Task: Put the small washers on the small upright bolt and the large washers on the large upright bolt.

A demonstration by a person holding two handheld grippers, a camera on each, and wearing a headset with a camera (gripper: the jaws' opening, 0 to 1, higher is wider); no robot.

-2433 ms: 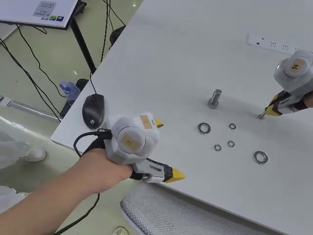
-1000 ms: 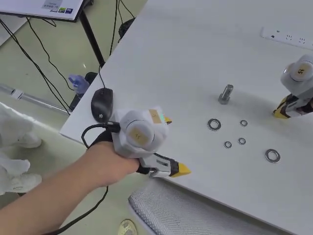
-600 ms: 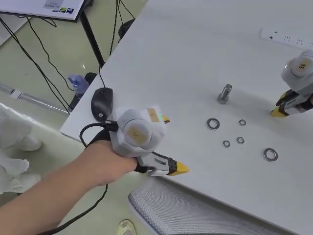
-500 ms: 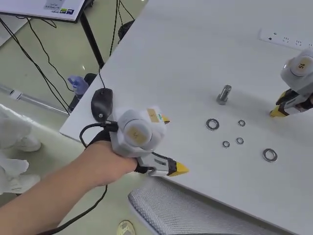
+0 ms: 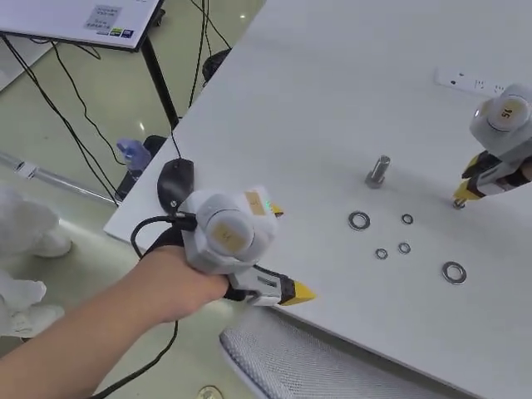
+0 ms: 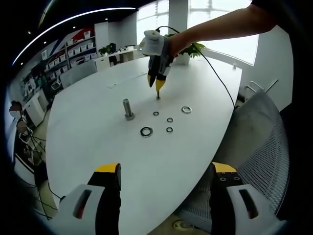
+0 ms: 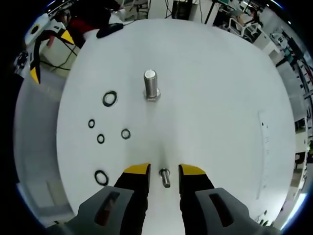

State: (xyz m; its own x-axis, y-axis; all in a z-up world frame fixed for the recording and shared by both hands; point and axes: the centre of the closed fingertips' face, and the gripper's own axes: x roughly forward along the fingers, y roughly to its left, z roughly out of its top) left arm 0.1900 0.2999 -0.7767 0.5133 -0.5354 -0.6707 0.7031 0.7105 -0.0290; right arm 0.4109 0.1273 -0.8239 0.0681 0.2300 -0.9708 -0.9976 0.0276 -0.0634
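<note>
Right gripper [image 7: 164, 169] parted astride the small bolt [image 7: 165, 178], not clamping it. Left gripper [image 6: 165, 169] parted, empty. Small washers [image 7: 125, 133] lie ahead-left of the right gripper: thin, rigid, light, probably slippery; pinch across the rim.

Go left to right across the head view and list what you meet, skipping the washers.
mouse → left gripper → large bolt → small bolt
</note>
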